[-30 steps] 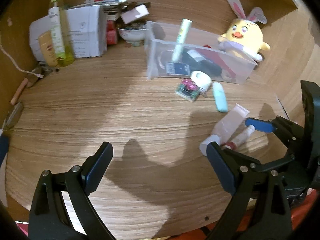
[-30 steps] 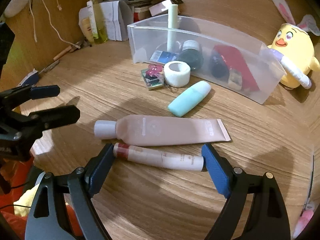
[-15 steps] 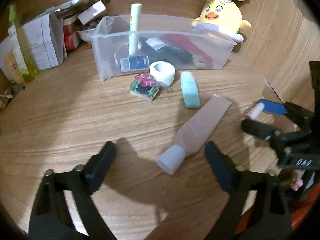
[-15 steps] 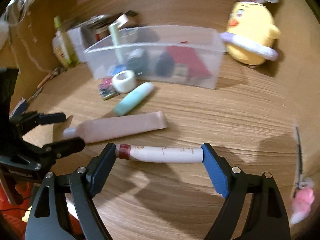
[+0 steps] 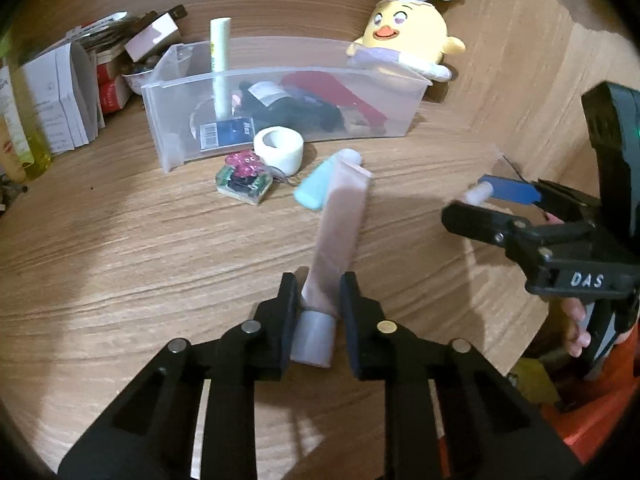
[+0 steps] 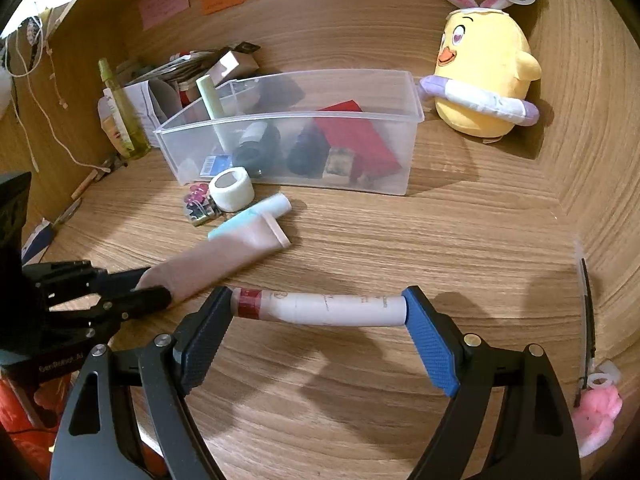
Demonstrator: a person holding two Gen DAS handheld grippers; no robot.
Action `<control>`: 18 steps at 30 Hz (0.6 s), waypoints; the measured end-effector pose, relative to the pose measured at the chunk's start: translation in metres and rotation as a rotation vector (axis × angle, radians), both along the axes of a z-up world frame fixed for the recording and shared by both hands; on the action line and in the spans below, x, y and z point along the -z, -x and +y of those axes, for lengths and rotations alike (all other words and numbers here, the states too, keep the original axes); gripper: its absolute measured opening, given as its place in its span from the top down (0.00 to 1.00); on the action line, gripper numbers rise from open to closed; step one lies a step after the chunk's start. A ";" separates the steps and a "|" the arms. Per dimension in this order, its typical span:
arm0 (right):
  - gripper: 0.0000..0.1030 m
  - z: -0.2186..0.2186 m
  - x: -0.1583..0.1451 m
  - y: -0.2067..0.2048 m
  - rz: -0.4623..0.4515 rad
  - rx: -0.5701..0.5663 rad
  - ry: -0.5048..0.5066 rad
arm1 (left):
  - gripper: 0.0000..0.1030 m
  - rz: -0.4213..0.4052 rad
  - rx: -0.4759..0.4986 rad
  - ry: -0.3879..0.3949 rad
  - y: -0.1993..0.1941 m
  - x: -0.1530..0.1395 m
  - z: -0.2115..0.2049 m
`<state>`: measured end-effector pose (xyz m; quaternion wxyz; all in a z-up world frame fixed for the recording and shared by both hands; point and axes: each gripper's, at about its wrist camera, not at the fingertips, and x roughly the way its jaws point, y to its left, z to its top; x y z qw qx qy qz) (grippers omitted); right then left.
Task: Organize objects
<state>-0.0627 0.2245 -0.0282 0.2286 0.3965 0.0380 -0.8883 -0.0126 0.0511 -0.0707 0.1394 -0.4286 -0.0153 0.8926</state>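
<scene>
**Two tubes gripped, clear bin waiting beyond**

Nearest in the left wrist view, the left claw (image 5: 318,300) is seen clamped on the soft pink squeeze tube with a white cap (image 5: 340,224); its jaws have just been closing, and the tube's neck, just above the cap, is now pinched between them. The tube's flat crimped end points away toward the bin and lies against the pale mint-green oval bottle (image 5: 314,188). Such a tube is judged light and pliable: it is likely to sag if lifted by one end, so the stiffer shoulder beside the cap is the better place to hold, as is done here.

In the right wrist view, the right claw (image 6: 318,308) is seen holding the slim white cylindrical tube with a dark red band (image 6: 320,308) lengthwise, one pad on each end. That tube looks rigid and smooth; an end-to-end grip could let it slip sideways or pivot if pressure is eased.

Farther along the wooden worktop (image 6: 360,240) a white roll of tape (image 6: 232,190) and a small clear-cased trinket with pink decoration (image 5: 244,178) lie just in front of the translucent plastic storage bin (image 6: 408,132), which already holds several items. Beyond its right end, a yellow plush chick with rabbit ears (image 6: 480,80) is seated.
</scene>
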 end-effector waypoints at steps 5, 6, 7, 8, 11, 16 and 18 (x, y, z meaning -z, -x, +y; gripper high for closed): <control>0.19 0.002 -0.003 -0.001 0.011 0.009 0.001 | 0.82 0.019 0.001 0.000 -0.008 -0.005 0.003; 0.19 0.003 -0.005 -0.001 0.014 0.011 0.001 | 0.82 0.023 -0.001 -0.005 -0.009 -0.006 0.003; 0.19 0.003 -0.006 -0.001 0.018 0.012 0.003 | 0.82 0.031 -0.009 -0.012 -0.011 -0.009 0.001; 0.19 0.003 -0.008 -0.001 0.022 0.013 0.008 | 0.82 0.040 -0.015 -0.016 -0.012 -0.012 0.000; 0.19 0.002 -0.013 -0.001 0.038 0.011 0.012 | 0.82 0.068 -0.037 -0.030 -0.014 -0.022 -0.006; 0.19 -0.004 -0.020 0.001 0.055 -0.005 0.020 | 0.82 0.123 -0.081 -0.038 -0.017 -0.039 -0.016; 0.19 -0.008 -0.023 0.001 0.065 -0.015 0.023 | 0.82 0.139 -0.094 -0.046 -0.017 -0.045 -0.019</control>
